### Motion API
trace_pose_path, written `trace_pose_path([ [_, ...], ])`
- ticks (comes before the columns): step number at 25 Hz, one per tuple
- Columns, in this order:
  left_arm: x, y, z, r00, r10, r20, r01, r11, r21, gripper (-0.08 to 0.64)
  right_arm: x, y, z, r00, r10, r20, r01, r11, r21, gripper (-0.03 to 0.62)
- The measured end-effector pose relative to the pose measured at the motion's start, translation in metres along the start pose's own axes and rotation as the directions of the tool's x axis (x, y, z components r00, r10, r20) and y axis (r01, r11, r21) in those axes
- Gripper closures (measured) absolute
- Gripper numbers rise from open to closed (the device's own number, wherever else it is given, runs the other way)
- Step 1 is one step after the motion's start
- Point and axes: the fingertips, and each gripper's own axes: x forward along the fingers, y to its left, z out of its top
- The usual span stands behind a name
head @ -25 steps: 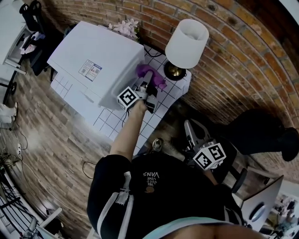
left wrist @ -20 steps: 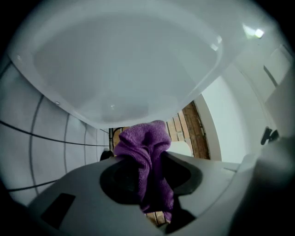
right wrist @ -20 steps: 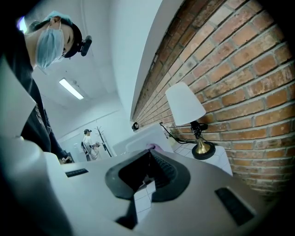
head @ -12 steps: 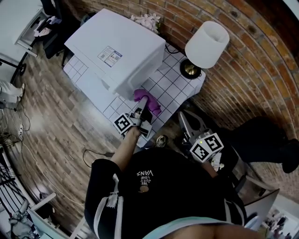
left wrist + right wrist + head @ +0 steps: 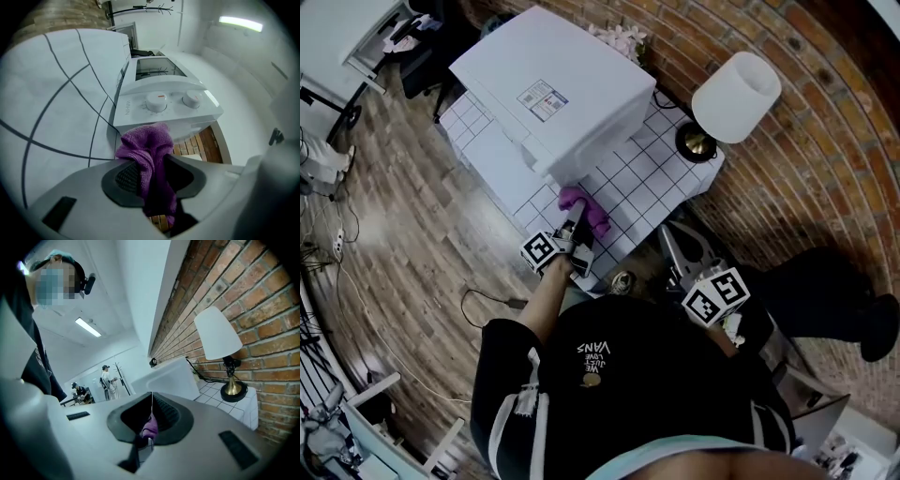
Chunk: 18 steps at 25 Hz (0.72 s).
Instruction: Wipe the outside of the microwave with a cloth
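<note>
**LEFT CLAW CLAMPED ON CLOTH AT MICROWAVE FRONT CORNER**

The left claw is closed on a purple terry cloth. The looped pile bunches above the ribbed dark pads, and a fold hangs below them. In the head view the cloth sits at centre frame, just beside the lower front corner of the smooth, white, box-shaped microwave; contact cannot be confirmed. In the left gripper view, two round white knobs on the microwave front lie directly beyond the cloth.

The microwave stands on a white square-tiled surface with dark grout lines and occupies its upper-left portion. Bare tile extends to the right as far as a lamp with a white tapered shade and a brass base. A rough red brick wall bounds the right side.

The right claw is closed and grips nothing. It is off the surface edge at lower centre, apart from the cloth.
</note>
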Motion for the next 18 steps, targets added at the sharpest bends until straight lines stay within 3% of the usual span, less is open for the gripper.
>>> trace_pose_path([
  [8,0.065,0.012,-0.019,0.999,-0.005,-0.043,0.005,1.000,0.002,0.419,-0.038,-0.031,0.002,0.993,-0.118,0.026,0.117,0.993,0.015,0.589],
  [18,0.165,0.016,-0.047,0.998,-0.036,-0.049,0.034,0.999,-0.031,0.419,-0.086,-0.078,0.000,0.964,-0.261,0.045,0.258,0.964,0.060,0.588],
])
